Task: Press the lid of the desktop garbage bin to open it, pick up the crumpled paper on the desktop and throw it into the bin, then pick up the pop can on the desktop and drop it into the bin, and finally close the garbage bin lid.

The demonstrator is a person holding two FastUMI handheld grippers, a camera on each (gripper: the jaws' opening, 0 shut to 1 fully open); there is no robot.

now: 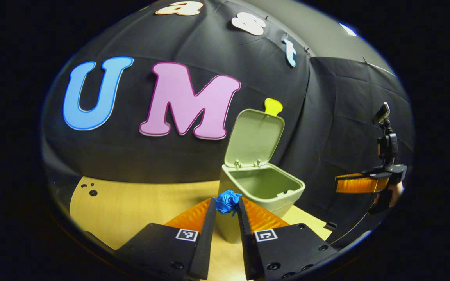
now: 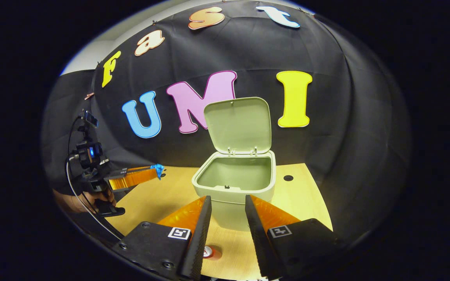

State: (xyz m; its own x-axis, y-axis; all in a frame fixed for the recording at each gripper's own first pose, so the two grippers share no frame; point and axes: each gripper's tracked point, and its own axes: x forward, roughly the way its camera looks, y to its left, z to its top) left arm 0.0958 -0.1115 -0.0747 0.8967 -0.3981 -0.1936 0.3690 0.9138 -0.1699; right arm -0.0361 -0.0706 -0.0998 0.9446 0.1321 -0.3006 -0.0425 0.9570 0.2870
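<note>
Bin on the table, lid already up; left hand-held gripper clenched on the crumpled paper near the rim; right hand-held gripper released above the pop can; drops and lid closing remain

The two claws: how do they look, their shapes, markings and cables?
The left claw and the right claw each have two long tapered fingers on black blocks with screws; each block bears a square black-and-white marker. The right gripper view shows black cables and a small blue light on the left claw's handle.
</note>
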